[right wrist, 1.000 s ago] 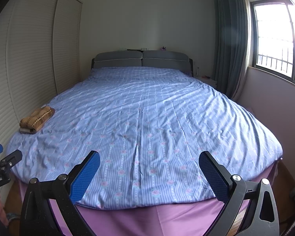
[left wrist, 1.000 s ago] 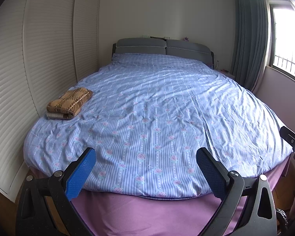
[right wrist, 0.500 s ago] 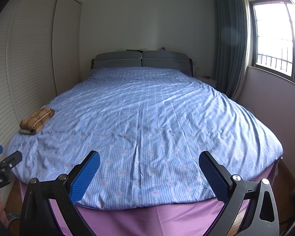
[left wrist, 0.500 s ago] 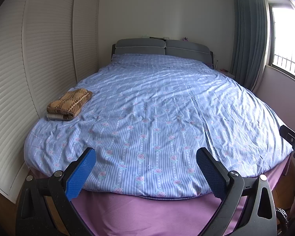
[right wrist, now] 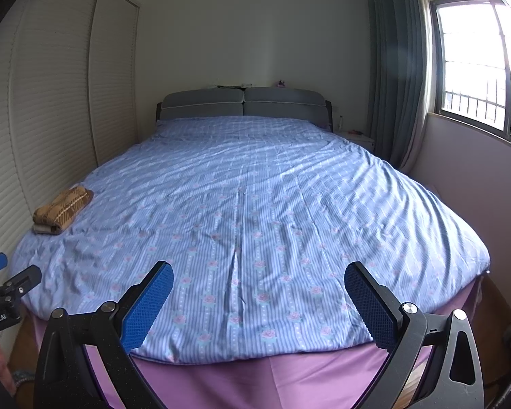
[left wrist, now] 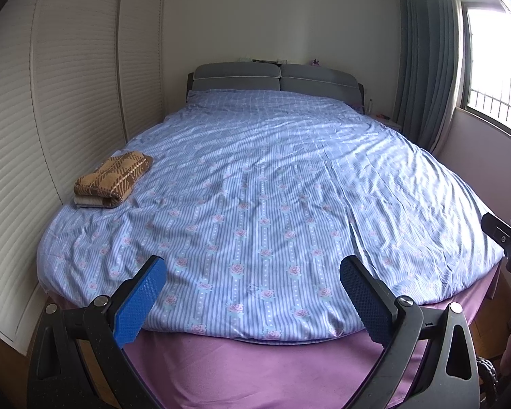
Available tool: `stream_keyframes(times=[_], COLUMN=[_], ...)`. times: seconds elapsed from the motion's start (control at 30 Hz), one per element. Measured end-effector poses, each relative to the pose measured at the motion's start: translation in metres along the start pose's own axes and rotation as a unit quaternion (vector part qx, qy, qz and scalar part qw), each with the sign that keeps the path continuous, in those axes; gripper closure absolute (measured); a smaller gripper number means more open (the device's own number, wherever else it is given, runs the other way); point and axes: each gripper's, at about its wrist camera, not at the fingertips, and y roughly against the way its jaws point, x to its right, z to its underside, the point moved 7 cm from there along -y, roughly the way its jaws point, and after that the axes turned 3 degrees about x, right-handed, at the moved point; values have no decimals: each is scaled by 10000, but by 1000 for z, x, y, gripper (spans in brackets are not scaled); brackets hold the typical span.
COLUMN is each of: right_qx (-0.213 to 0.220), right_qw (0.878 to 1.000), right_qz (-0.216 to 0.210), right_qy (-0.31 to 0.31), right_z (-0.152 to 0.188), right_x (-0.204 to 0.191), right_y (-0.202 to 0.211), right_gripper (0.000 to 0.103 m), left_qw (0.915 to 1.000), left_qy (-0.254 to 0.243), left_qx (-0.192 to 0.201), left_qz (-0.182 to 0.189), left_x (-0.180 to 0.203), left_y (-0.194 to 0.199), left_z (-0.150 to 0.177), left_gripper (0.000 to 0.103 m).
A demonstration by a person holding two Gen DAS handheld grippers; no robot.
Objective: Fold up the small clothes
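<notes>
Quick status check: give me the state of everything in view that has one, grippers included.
Left gripper: open, empty, hovering at the foot of the bed.
Right gripper: open, empty, hovering at the foot of the bed.
Brown plaid garment: folded, lying at the bed's left edge, untouched.
Blue floral duvet: spread flat, lightly wrinkled.
Curtain: drawn aside, window uncovered.
Louvered wardrobe doors: shut.

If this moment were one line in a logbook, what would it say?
left hand-held gripper: open, empty | right hand-held gripper: open, empty | brown folded cloth: on bed, left edge, untouched | both at foot of bed
</notes>
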Motion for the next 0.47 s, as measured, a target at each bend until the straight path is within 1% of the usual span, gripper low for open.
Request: stream_keyframes(times=[0.07,0.1,0.17,0.3,0.47], right_qx=[-1,-4,-15,-37,-58], right_qw=[10000,10000,10000,10000,10000], right_qz=[-1,2,31,37,63], right_qy=[8,9,14,1,-20], right_z=[0,0,1,2,4], right_x=[1,1,1,0,-2], right_y=[0,0,-1,-2,-3], right_gripper=[1,1,1,1,1], left_qw=[10000,9999,9998,9999,9998], left_qy=[13,-18,-61,-64,-197], left_qx=[-50,-71,-44,-39,-54], left_qz=[-33,-115,-163,-103,-43], left_x=[-1,-1,0,1,7], left_y=[-3,-4,-5,-6,-10], left_z=[1,2,3,3,5], left_gripper=[0,0,0,0,0])
